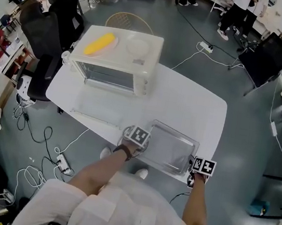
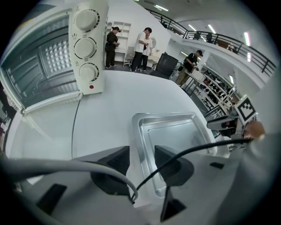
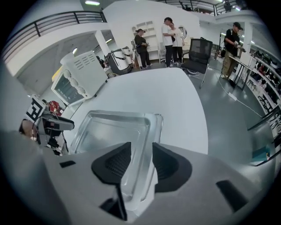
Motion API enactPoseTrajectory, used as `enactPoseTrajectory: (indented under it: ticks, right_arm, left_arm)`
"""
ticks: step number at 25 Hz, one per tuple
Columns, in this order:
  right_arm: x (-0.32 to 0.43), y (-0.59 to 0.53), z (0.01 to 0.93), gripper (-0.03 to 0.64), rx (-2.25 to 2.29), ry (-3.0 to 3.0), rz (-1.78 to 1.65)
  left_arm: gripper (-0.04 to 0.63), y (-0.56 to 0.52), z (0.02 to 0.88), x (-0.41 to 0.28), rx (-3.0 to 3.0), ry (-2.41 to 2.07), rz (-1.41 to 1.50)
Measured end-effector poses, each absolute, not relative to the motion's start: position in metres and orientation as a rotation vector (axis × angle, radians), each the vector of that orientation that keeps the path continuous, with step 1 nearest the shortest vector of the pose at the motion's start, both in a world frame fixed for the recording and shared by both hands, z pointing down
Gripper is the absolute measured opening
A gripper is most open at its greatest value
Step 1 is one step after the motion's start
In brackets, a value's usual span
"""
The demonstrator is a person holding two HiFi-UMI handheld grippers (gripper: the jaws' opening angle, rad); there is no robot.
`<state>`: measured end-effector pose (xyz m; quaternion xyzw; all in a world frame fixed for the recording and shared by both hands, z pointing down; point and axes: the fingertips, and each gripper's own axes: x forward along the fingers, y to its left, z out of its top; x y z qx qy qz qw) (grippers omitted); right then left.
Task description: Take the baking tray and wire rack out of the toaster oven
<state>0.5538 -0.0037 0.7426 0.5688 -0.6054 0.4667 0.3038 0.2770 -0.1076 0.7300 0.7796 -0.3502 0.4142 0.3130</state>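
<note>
The silver baking tray (image 1: 170,148) lies flat on the white table (image 1: 184,105), near its front edge. My left gripper (image 1: 140,145) is at the tray's left rim, my right gripper (image 1: 191,170) at its right rim. In the left gripper view the tray (image 2: 175,132) has its rim in the gap of the left gripper (image 2: 141,151), whose jaws stand apart and clear of it. The right gripper (image 3: 142,147) straddles the other rim of the tray (image 3: 114,132) the same way, open. The cream toaster oven (image 1: 118,53) stands at the table's far left, door down. I cannot make out a wire rack.
A yellow object (image 1: 100,43) and a white dish (image 1: 138,46) rest on top of the oven. The oven's glass door (image 1: 96,116) lies open over the table. Black chairs (image 1: 43,32) stand to the left, cables (image 1: 47,142) trail on the floor, and people stand far off.
</note>
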Motion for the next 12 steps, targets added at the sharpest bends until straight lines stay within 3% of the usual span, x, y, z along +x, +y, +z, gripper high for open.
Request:
enactPoseTrajectory:
  ticks: [5, 12]
  right_arm:
    - [0.545, -0.028, 0.711, 0.133, 1.597, -1.758, 1.19]
    - [0.537, -0.052, 0.669, 0.043, 1.759, -1.974, 1.087]
  left_arm:
    - [0.166, -0.121, 0.703, 0.266, 2.115, -0.977, 1.09]
    - [0.117, -0.143, 0.659, 0.266, 2.24, -1.051, 0.949]
